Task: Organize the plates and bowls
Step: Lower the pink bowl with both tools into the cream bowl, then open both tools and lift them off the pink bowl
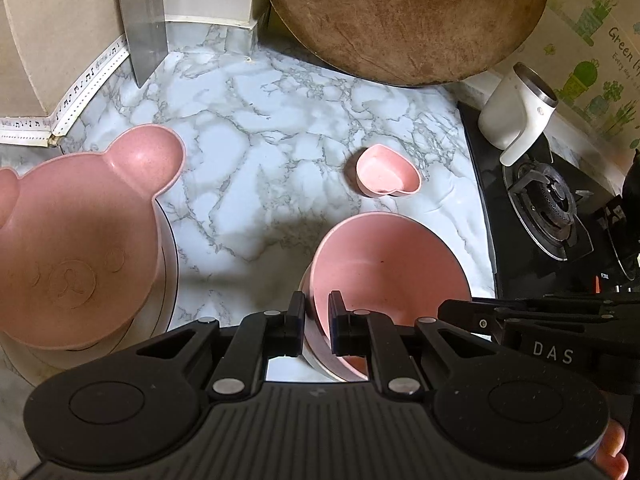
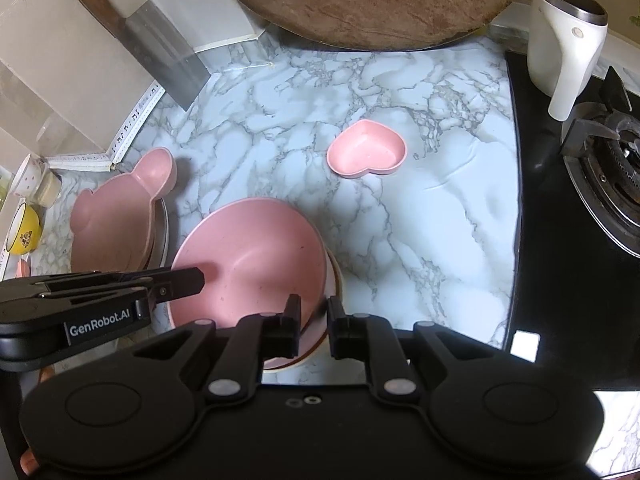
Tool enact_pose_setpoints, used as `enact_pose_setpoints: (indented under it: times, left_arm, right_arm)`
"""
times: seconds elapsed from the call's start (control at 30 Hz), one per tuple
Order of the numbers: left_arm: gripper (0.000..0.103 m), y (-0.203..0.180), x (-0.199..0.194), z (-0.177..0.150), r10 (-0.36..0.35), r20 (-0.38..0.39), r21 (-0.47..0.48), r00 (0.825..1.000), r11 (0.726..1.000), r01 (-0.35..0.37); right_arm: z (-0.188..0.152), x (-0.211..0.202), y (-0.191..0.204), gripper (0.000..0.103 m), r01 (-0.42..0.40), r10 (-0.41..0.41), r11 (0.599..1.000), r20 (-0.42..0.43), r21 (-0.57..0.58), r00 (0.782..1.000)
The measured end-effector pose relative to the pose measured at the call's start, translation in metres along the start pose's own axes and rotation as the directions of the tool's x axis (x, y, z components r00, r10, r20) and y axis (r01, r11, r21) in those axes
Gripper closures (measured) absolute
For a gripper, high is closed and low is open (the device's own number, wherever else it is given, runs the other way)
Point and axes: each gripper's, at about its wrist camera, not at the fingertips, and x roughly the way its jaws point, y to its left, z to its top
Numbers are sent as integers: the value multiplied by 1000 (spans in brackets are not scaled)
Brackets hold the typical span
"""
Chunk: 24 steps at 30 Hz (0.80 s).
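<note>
A round pink bowl (image 1: 384, 272) (image 2: 248, 268) sits nested in a white bowl (image 2: 334, 280) on the marble counter. My left gripper (image 1: 316, 316) is shut on its left rim, one finger inside and one outside. My right gripper (image 2: 314, 316) is shut on its right rim together with the white bowl's. A pink bear-shaped bowl (image 1: 80, 248) (image 2: 116, 220) rests on a stack of white plates (image 1: 170, 264) at the left. A small pink heart-shaped dish (image 1: 386, 172) (image 2: 366, 148) lies farther back on the counter.
A round wooden board (image 1: 404, 16) leans at the back. A cleaver (image 2: 160, 48) leans on the left wall. A white mug (image 2: 564, 40) stands on the black gas hob (image 2: 580, 200) at the right. A yellow cup (image 2: 24, 228) sits far left.
</note>
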Motion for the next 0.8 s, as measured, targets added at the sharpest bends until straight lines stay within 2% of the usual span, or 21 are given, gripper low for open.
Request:
enact_pose_setpoints:
  times: [0.23,0.37,0.8]
  left_arm:
    - [92,3,4,-2,-6,6,-1,1000,1000,6]
    - [92,3,4,-2,-16,-2,-8,1000,1000,16]
    - [92,4,-20,12,-48,47,44,998,998,46]
  right_arm:
    - [-1,1,-1,88,-5,5,1000,2,0,1000]
    - [1,1,-3,83,-22,22,1000,-3,17,1000]
    - [18,-23,-18,73,-15,14,1000,82,20,997]
